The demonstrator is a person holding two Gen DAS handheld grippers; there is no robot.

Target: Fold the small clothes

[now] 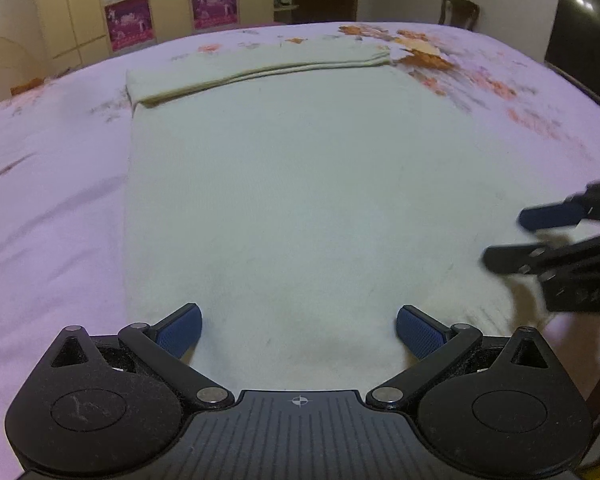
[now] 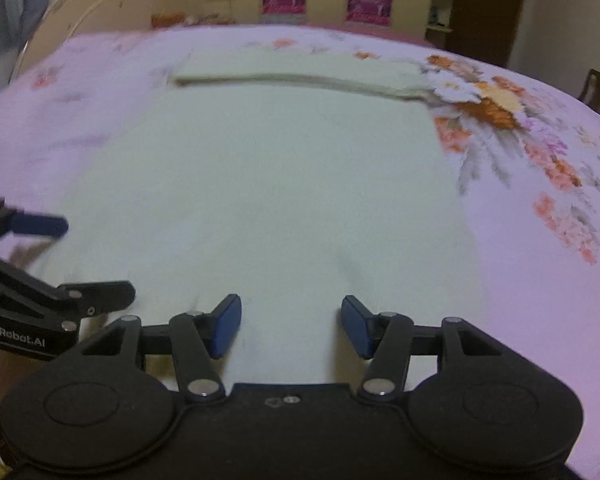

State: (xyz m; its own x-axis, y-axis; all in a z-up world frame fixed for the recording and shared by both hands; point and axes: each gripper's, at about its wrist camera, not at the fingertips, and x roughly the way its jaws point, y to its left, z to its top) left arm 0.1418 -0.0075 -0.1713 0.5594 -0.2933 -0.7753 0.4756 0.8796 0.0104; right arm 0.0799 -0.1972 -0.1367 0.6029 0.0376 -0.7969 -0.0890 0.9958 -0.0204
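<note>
Both the left claw (image 1: 299,330) and the right claw (image 2: 291,326) hang spread over the near hem of the pale garment (image 1: 292,200) on the bed (image 1: 52,200). Its far end looks already folded; next, each likely must pinch a near corner.

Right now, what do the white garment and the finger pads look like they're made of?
White garment: soft matte fabric, probably cotton knit; it lies limp with its far end folded over in layers. Finger pads: blue, likely rubber; a fine grid texture shows. Neither is certain from the look alone.
</note>
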